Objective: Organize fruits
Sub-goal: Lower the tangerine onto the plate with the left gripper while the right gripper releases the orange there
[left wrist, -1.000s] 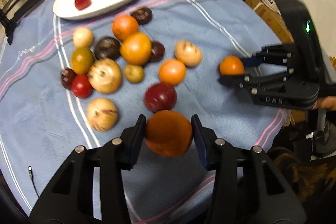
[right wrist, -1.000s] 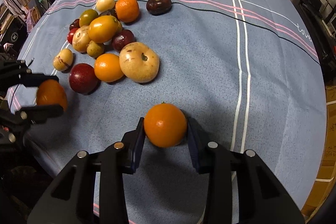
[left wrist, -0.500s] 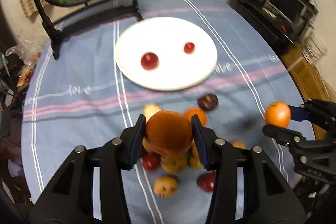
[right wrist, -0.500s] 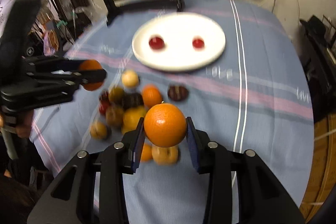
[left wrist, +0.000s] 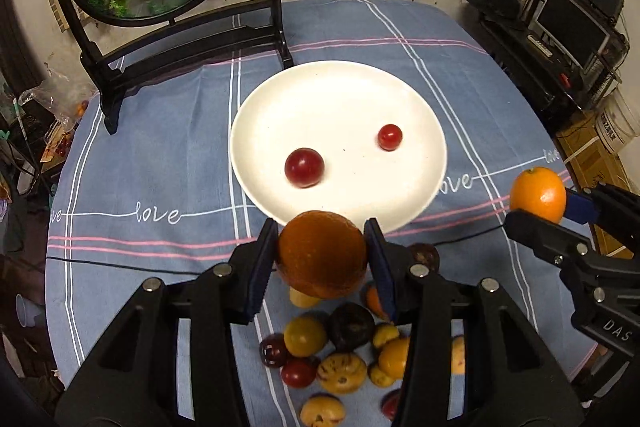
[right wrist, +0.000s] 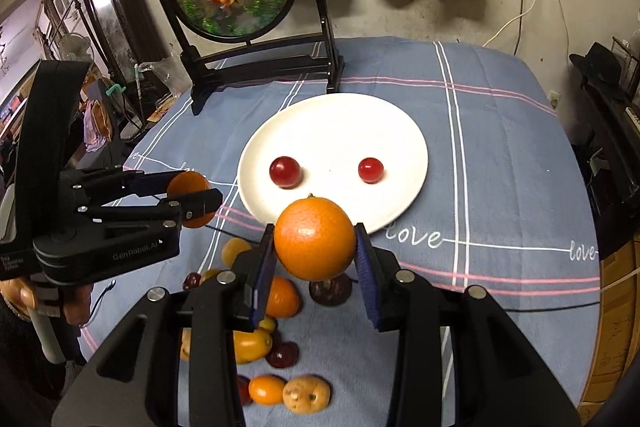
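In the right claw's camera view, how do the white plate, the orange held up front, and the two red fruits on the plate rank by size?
1. White plate
2. Orange, though closeness to the camera enlarges it
3. Left red fruit
4. Right red fruit, slightly smaller

dark orange (left wrist: 322,253) | bright orange (right wrist: 315,239) | both held aloft | two red fruits (left wrist: 304,167) on white plate (left wrist: 280,99)
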### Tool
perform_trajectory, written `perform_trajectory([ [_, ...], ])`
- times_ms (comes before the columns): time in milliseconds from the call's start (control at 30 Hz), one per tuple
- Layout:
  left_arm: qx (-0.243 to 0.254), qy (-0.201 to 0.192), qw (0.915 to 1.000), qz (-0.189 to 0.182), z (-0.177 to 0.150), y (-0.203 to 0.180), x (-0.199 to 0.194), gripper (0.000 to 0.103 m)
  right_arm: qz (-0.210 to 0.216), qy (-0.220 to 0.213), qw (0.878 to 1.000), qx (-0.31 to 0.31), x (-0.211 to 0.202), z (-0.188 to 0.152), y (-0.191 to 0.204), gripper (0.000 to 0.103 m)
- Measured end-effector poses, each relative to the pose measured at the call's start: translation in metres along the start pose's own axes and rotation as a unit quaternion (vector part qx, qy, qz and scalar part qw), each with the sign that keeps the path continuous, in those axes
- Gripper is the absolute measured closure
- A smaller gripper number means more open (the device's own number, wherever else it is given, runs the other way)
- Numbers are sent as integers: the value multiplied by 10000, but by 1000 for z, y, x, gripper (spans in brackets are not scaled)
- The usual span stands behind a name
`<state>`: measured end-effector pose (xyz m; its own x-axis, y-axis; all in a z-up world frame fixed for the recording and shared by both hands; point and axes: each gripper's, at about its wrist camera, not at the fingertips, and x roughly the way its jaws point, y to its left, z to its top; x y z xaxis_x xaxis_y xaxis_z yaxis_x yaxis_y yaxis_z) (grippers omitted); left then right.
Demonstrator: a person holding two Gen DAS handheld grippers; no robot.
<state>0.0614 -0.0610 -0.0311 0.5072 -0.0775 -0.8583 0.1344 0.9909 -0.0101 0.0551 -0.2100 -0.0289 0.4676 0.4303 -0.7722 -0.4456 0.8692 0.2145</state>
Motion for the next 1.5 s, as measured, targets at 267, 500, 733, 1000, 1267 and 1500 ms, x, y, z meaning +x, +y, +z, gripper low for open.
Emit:
perform_trajectory([
  [267, -56, 129, 9998, 113, 15, 5, 30, 58, -42, 164, 9998, -41, 32, 16, -5, 65],
  [500, -147, 167, 9996, 176, 30, 16, 51, 58, -15, 263, 9996, -81, 59, 30, -5, 65],
  [733, -286, 164, 9993, 178, 40, 30, 64, 58, -80, 363, 9992, -124, 79, 36, -8, 65],
  [1000, -388, 213, 9988, 188, 73, 36, 97, 58, -282, 545, 9979, -209, 125, 56, -11, 65],
  [1267, -423, 529, 9973, 299, 102, 34, 145, 57, -466, 674, 9952, -528, 160, 78, -15, 65],
  [1500, -347, 445, 9976, 399, 102, 32, 151, 30, -702, 678, 9917, -832, 171, 82, -15, 36],
])
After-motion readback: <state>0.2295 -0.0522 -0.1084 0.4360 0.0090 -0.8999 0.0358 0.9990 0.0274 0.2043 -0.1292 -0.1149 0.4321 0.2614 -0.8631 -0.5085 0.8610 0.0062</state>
